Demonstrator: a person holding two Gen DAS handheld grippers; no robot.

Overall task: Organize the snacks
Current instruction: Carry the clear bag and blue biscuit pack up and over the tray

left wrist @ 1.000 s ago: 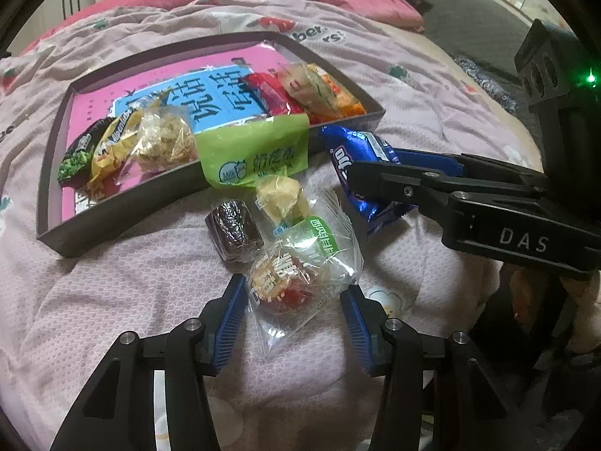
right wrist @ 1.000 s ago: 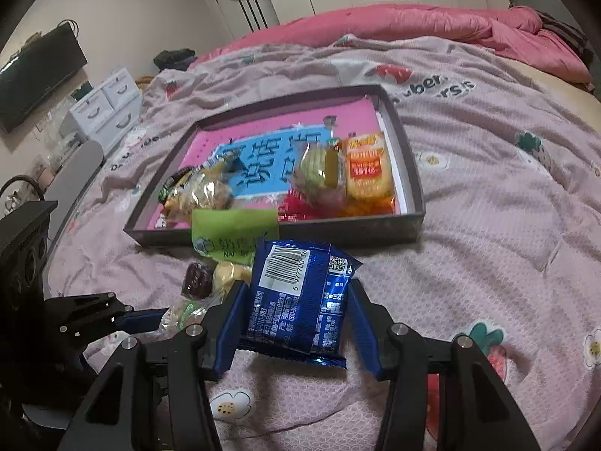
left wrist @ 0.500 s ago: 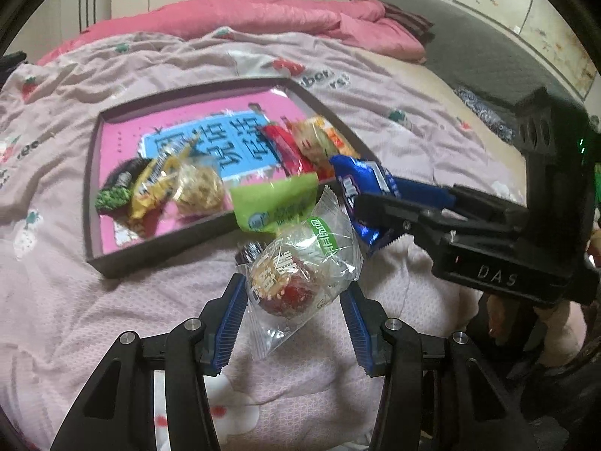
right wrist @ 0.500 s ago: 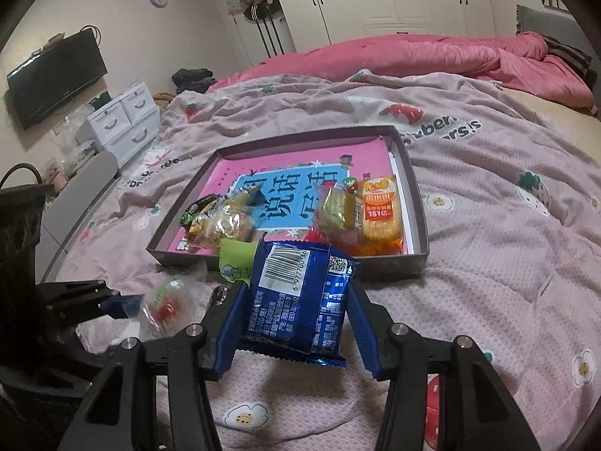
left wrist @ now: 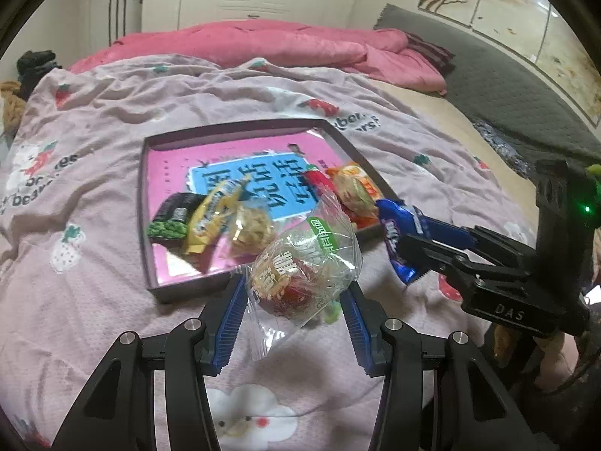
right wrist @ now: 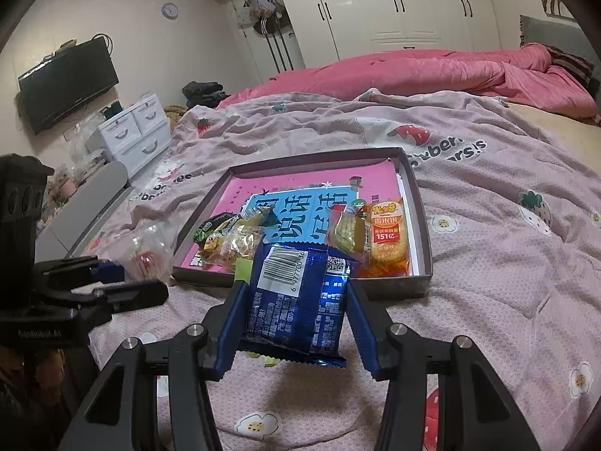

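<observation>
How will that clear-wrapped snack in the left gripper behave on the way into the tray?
The clear-wrapped snack looks light. Its crinkly film tail hangs loose below the left gripper, so it will probably flop and could snag the tray wall. The glossy wrapper may slip if the grip eases.

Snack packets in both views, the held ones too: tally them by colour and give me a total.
Clear packets: 3
Blue packet: 1
Black-and-green packet: 1
Yellow packet: 1
Red packet: 1
Orange packet: 1
Light green packet: 1
Total: 9 in view; the held ones may hide more.
</observation>
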